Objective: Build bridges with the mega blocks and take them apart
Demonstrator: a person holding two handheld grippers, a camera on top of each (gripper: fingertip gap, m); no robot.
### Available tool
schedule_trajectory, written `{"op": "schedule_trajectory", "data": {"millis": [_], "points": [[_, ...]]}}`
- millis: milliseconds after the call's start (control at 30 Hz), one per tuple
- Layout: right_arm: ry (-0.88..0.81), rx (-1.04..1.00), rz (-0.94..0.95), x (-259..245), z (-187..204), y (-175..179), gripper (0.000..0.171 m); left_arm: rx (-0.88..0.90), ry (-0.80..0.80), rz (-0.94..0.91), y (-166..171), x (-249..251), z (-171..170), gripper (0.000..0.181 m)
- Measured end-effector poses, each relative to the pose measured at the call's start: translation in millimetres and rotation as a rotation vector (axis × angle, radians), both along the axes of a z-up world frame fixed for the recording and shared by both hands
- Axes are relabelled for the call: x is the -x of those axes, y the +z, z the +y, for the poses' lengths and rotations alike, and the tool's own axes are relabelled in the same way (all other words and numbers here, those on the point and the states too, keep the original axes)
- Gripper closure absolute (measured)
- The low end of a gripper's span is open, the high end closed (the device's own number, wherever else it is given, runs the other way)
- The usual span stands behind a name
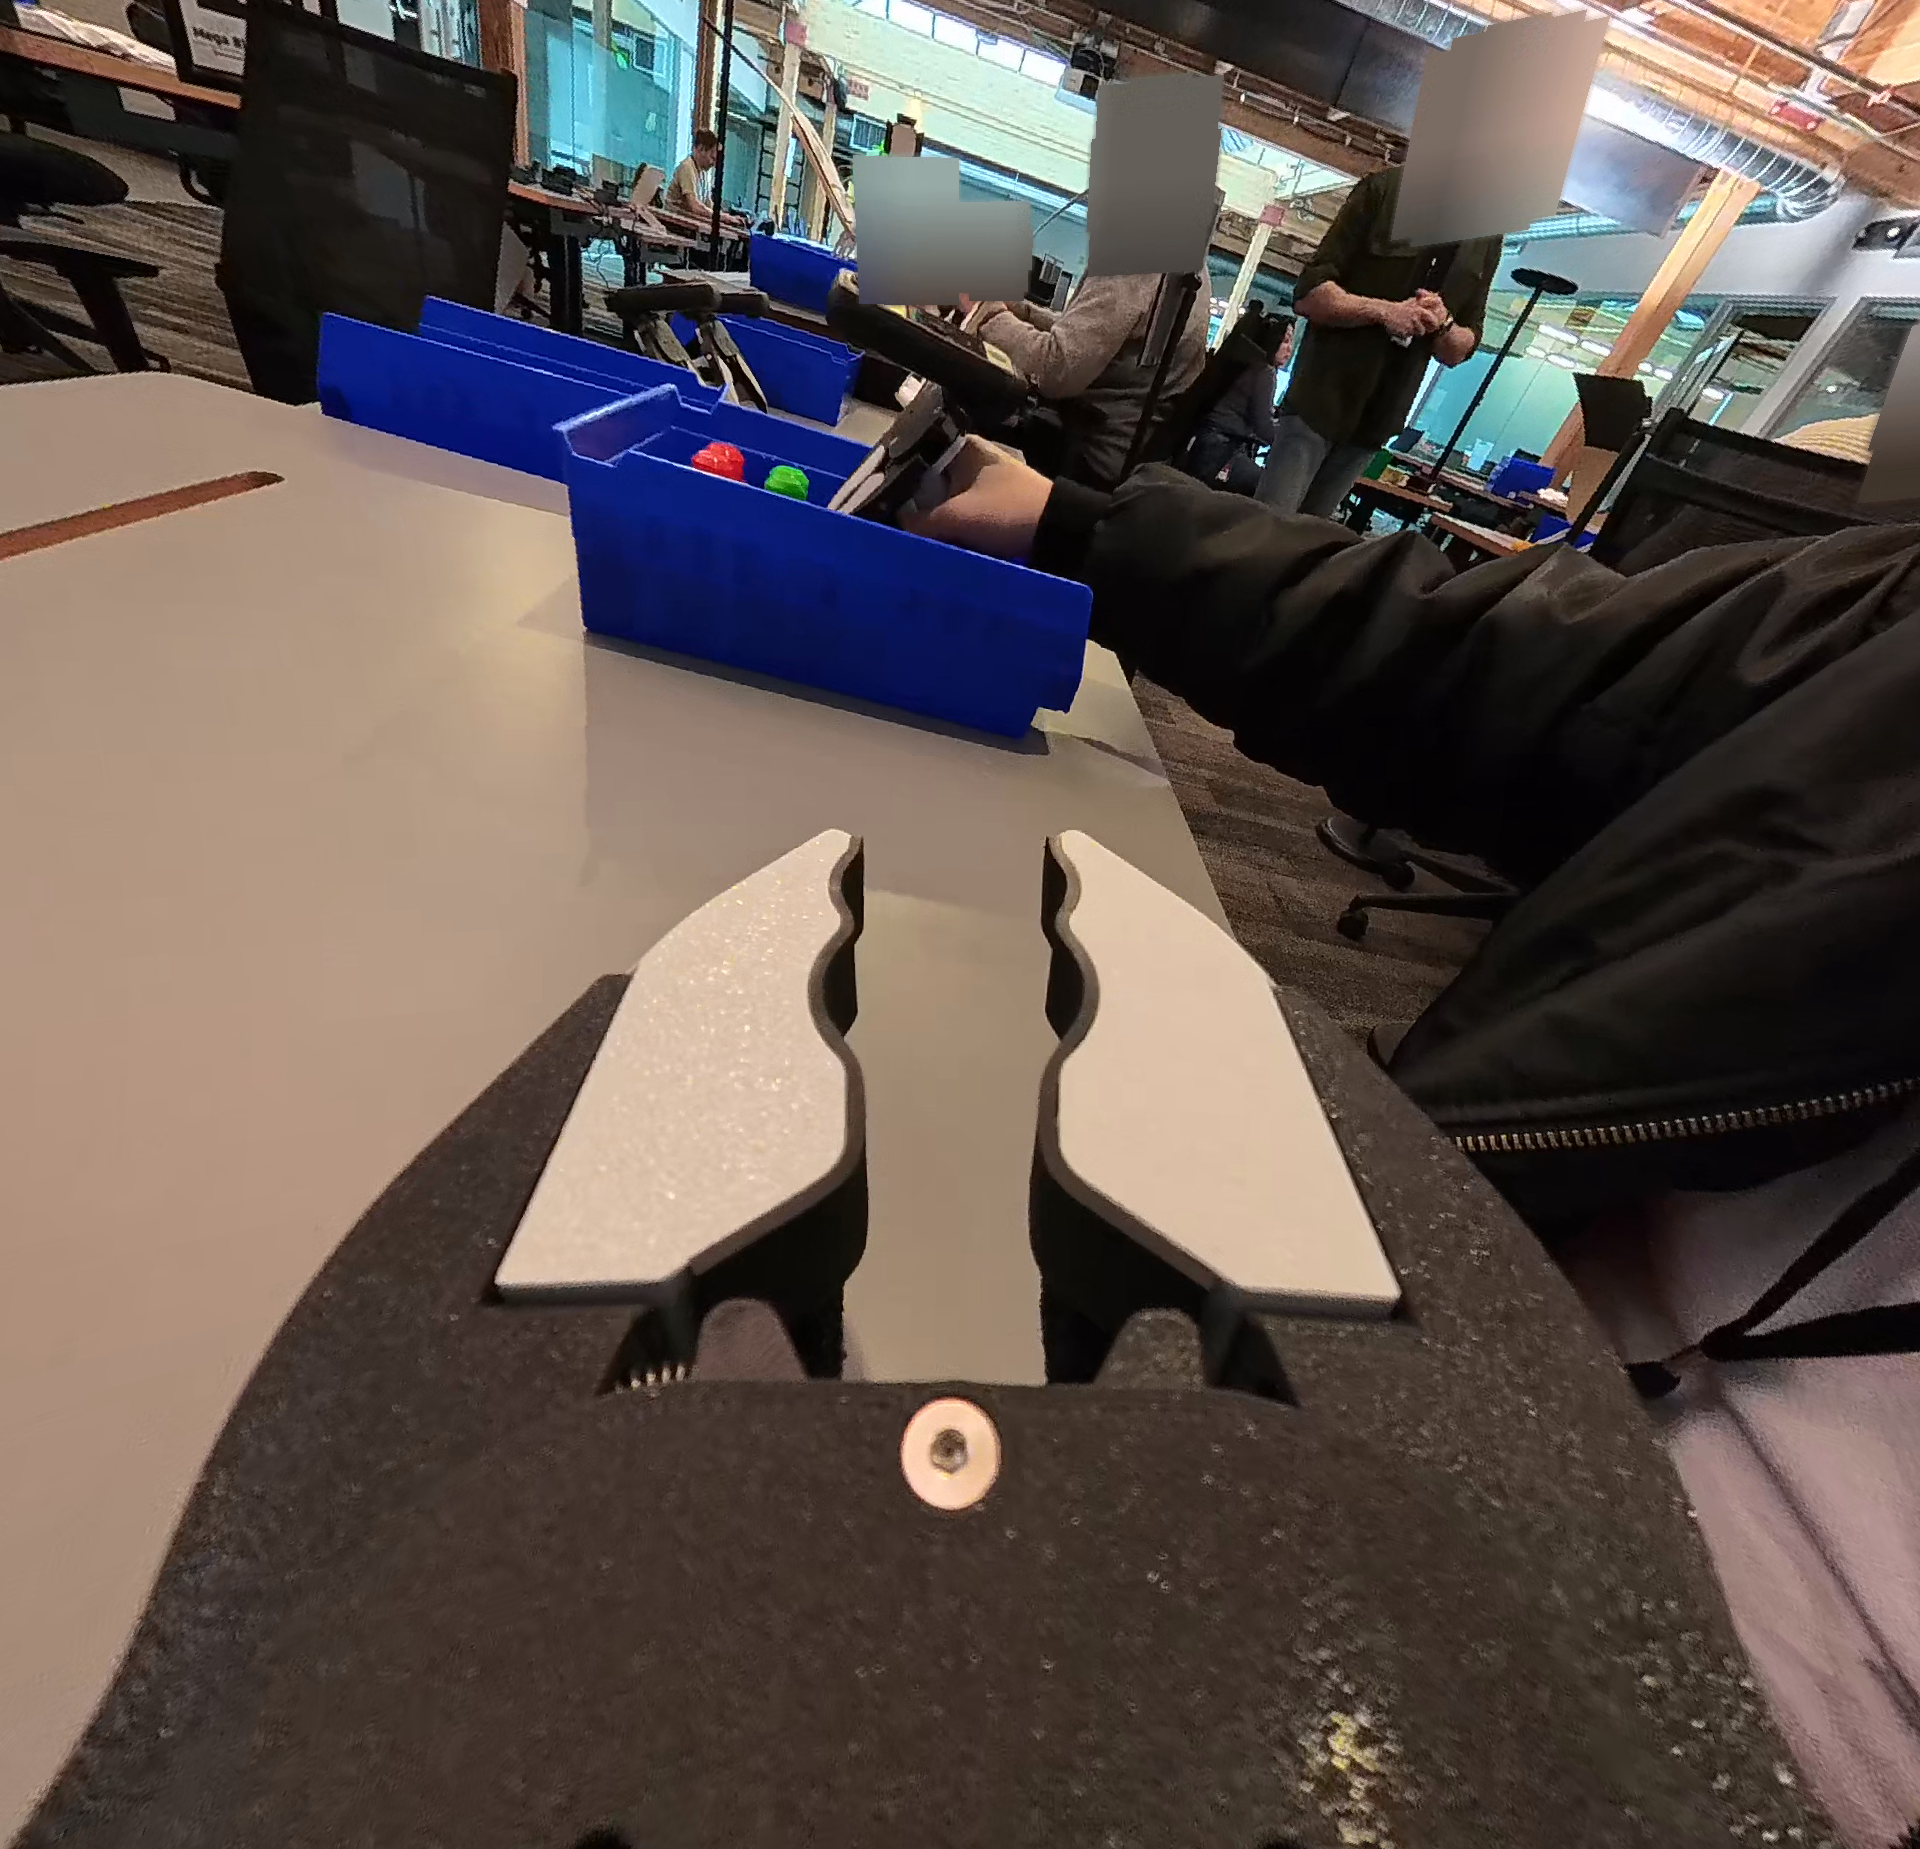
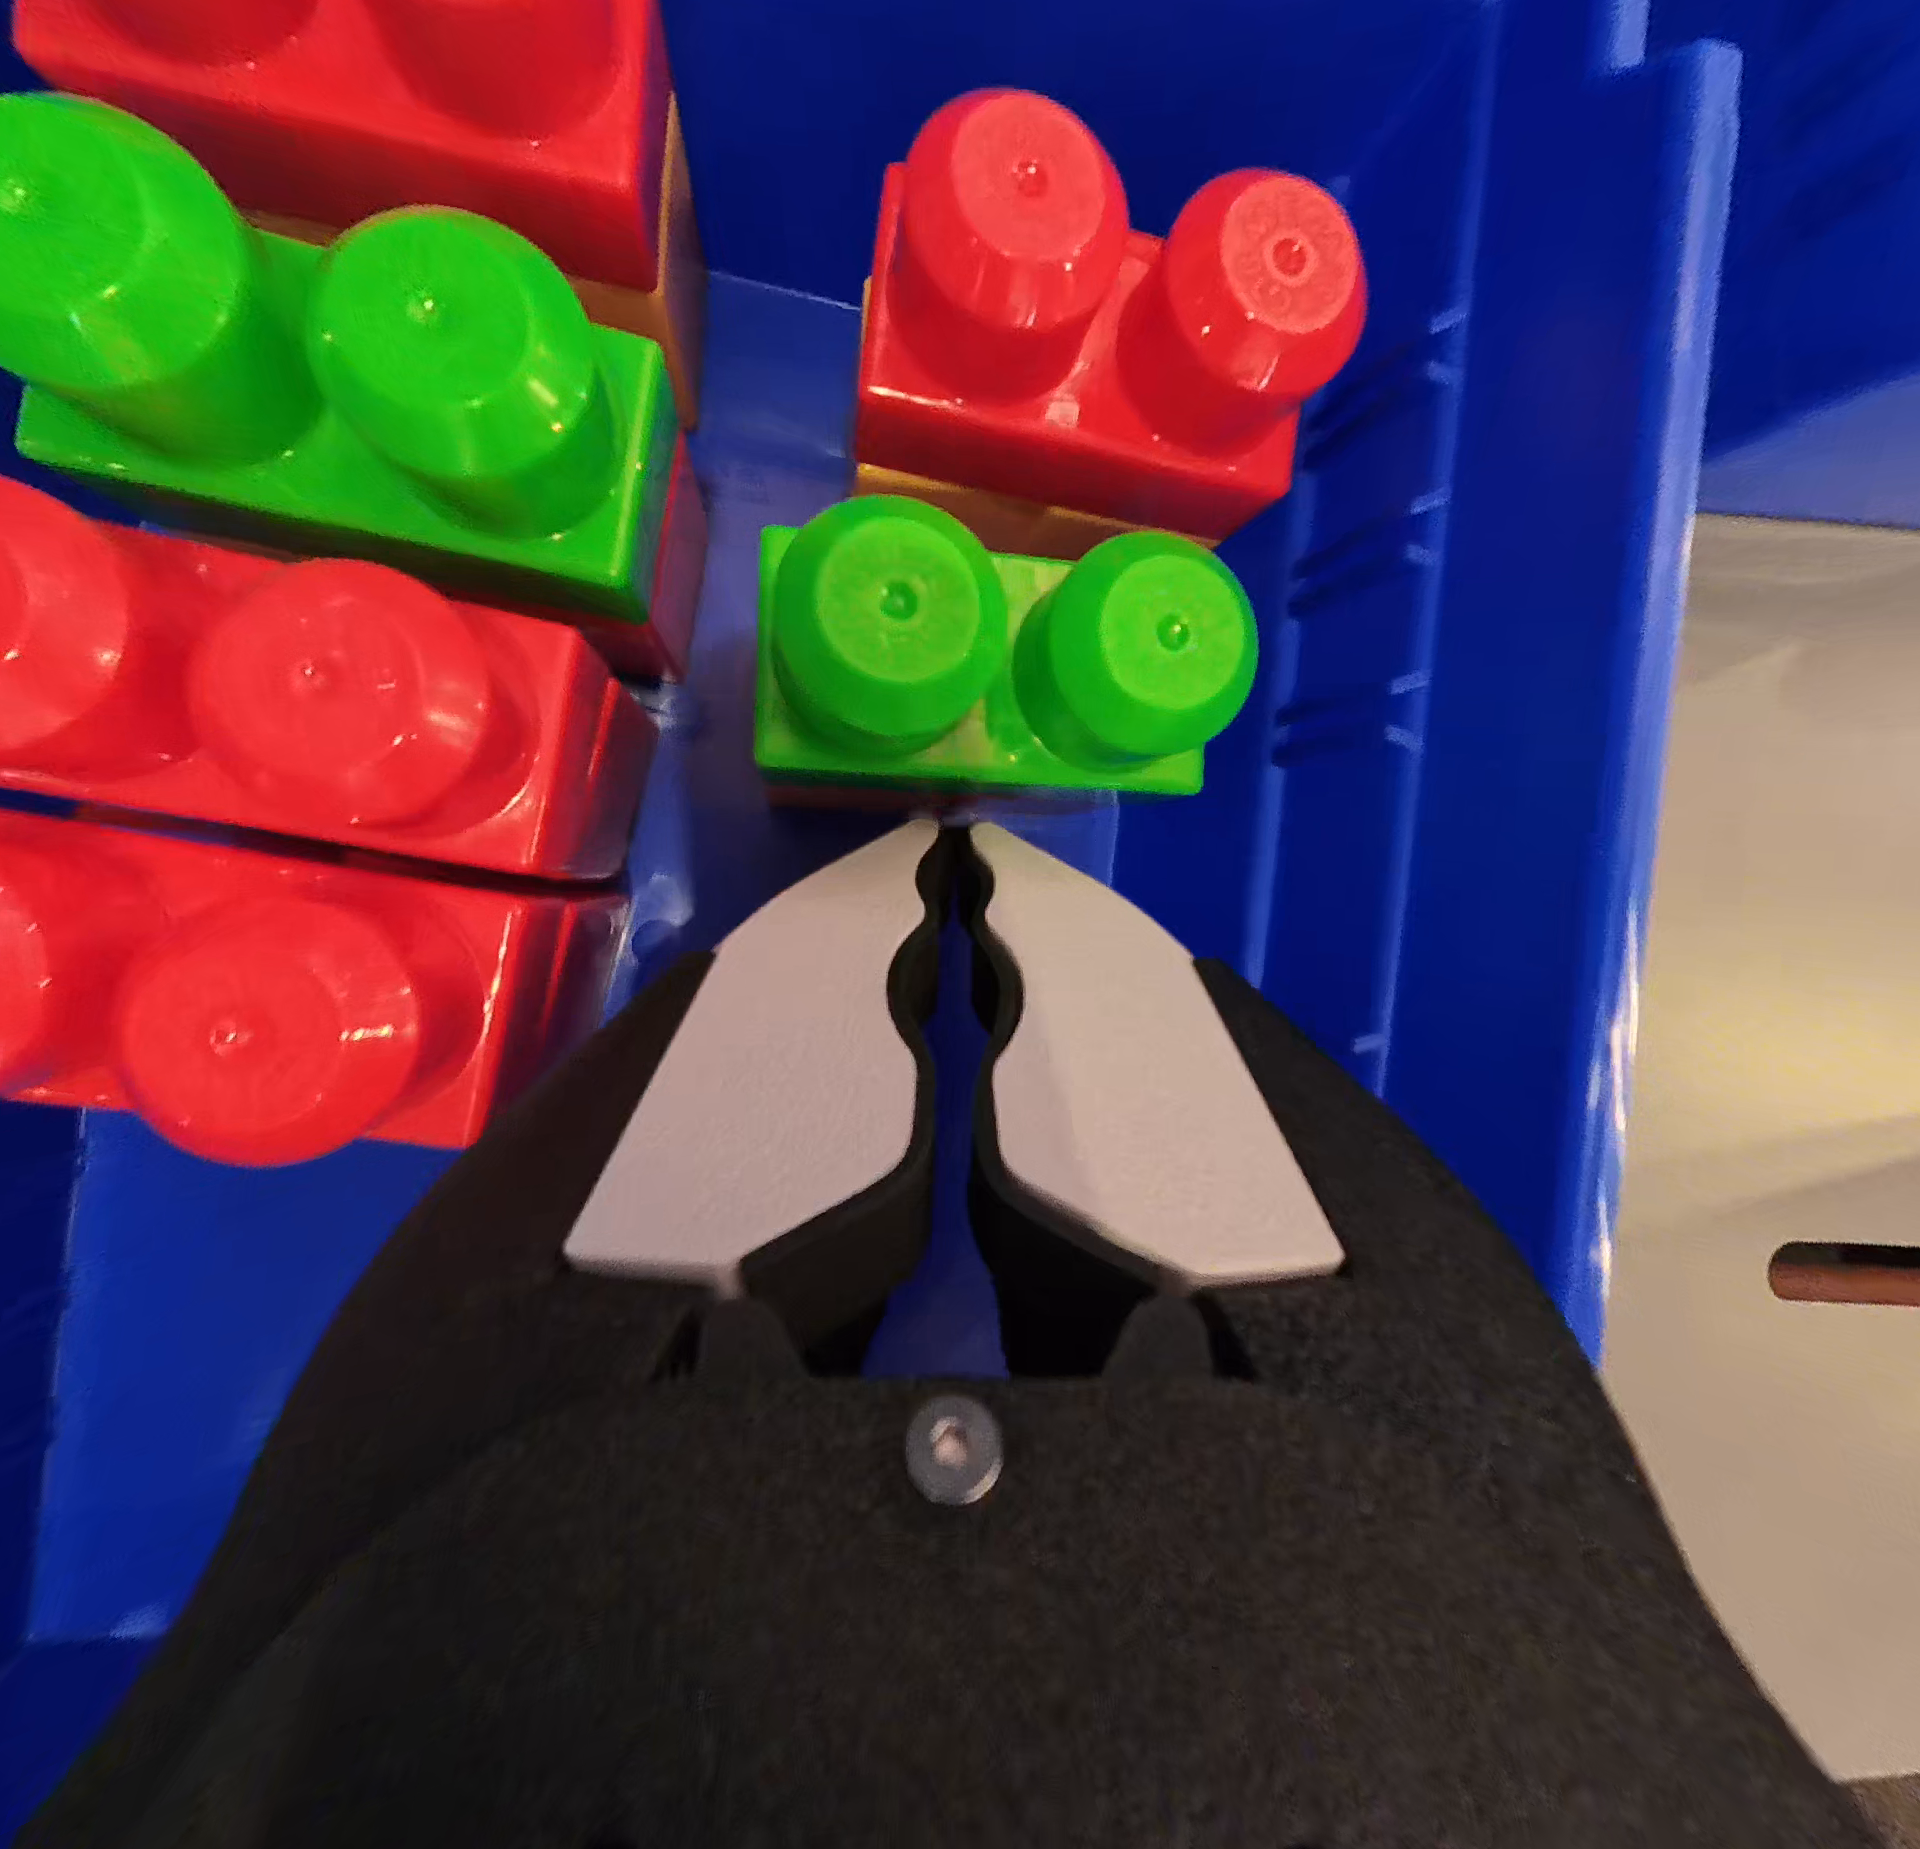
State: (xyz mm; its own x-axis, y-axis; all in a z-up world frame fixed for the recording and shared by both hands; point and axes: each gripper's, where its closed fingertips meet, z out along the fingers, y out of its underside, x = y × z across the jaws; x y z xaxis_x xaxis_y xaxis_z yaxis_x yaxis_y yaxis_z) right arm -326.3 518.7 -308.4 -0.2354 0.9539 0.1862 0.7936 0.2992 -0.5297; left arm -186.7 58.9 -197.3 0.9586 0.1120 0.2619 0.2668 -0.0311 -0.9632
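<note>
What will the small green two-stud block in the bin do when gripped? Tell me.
The green two-stud block looks like rigid moulded plastic, so it should hold its shape. Its glossy surface and round studs may let it slip. It seems to sit on another piece, so lifting may drag that along. The right gripper has its jaws shut just short of it.

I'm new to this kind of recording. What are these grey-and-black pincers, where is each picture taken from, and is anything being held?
Each pincer is a hand-held two-finger tool carrying its own camera that looks along the fingers. The left view shows the left tool, open and empty, low over the pale grey table. Further off, a person's hand dips the other tool into a blue plastic bin. The right view looks down into that bin: the right tool is shut, gripping nothing, its tips right at a green two-stud block below a red two-stud block. More red and green blocks lie on the left.
</note>
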Motion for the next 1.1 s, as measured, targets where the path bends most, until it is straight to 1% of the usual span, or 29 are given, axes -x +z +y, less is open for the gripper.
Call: {"op": "schedule_trajectory", "data": {"millis": [100,167,233,333,400,467,533,600,667,733,800,833,900,967,1033,1100], "points": [[-0.008,0.021,0.023,-12,-1,10,0.170,0.003,0.025,0.008,2,4,-3,0.147],[0.002,0.033,0.088,-23,-7,30,0.171,0.009,0.050,0.028,5,6,-7,0.147],[0.033,0.045,0.211,-35,-22,64,0.171,0.030,0.097,0.067,11,7,-12,0.146],[0.127,0.101,0.448,-55,-64,133,0.171,0.021,0.190,0.090,30,-4,-32,0.140],[0.214,0.166,0.538,-68,-101,168,0.159,-0.012,0.249,0.106,46,-23,-58,0.131],[0.306,0.278,0.567,-77,-142,188,0.150,0.000,0.353,0.100,53,-39,-97,0.129],[0.398,0.422,0.562,-82,-184,199,0.136,0.048,0.484,0.118,56,-55,-151,0.129],[0.477,0.525,0.560,-86,-220,203,0.134,0.154,0.697,0.158,57,-62,-224,0.131],[0.524,0.552,0.572,-84,-249,201,0.132,0.253,0.909,0.174,57,-69,-306,0.133],[0.560,0.549,0.563,-81,-276,193,0.131,0.321,1.030,0.096,50,-75,-375,0.132],[0.584,0.556,0.538,-79,-304,182,0.132,0.337,1.103,-0.002,41,-74,-425,0.132],[0.596,0.556,0.524,-78,-318,177,0.132,0.323,1.113,-0.055,36,-71,-441,0.132],[0.622,0.559,0.493,-78,-346,169,0.133,0.272,1.099,-0.198,24,-56,-456,0.138],[0.654,0.558,0.472,-79,-373,167,0.133,0.177,1.086,-0.366,14,-28,-464,0.136],[0.695,0.545,0.459,-83,-400,169,0.133,0.082,1.049,-0.481,10,5,-465,0.140],[0.740,0.515,0.447,-89,-421,171,0.133,0.089,1.097,-0.581,-5,39,-476,0.134]]}}
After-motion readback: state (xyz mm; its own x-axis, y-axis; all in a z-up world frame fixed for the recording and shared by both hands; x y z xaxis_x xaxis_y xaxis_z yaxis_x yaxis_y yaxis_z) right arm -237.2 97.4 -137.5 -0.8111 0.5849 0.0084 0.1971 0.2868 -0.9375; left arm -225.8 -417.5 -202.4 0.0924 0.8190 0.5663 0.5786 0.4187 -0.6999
